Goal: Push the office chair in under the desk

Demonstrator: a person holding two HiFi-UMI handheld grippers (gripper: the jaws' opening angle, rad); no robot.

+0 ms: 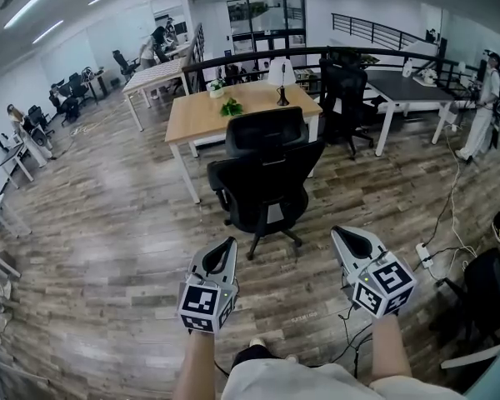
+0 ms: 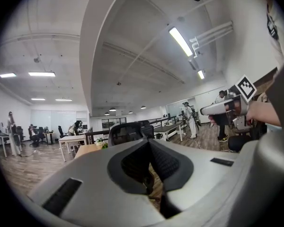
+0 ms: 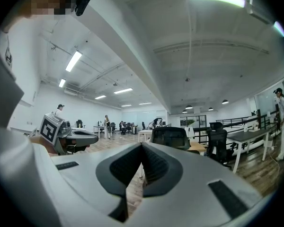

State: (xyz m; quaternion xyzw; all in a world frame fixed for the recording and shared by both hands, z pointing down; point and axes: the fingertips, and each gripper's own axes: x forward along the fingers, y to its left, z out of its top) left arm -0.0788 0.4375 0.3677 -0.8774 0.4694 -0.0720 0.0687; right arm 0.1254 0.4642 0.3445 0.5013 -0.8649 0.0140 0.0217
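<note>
Ahead of me, on the wood floor: the office chair stands at the near edge of the desk, backrest towards me, wheel base out in the open on my side. I judge it as not tucked in. The seat looks to be outside the desk edge, though from this angle the backrest overlaps the desktop, so I can't say how much gap there is.

Left gripper: jaws closed, nothing between them. Right gripper: same, pads together, empty. Both are held low in front of me, well apart from the chair, one either side of its line. No contact with it.

Progress: effectively zero. Nothing of the push is done; I'm only lined up.

What's left, as I see it:
- close the distance to the backrest
- put both closed tips against the back, no need for a grip
- roll it straight forward until the seat goes under the top

Desk carries a lamp and a plant, both set back from the near edge. Power strip and its cables lie off to my right, outside the push line.
</note>
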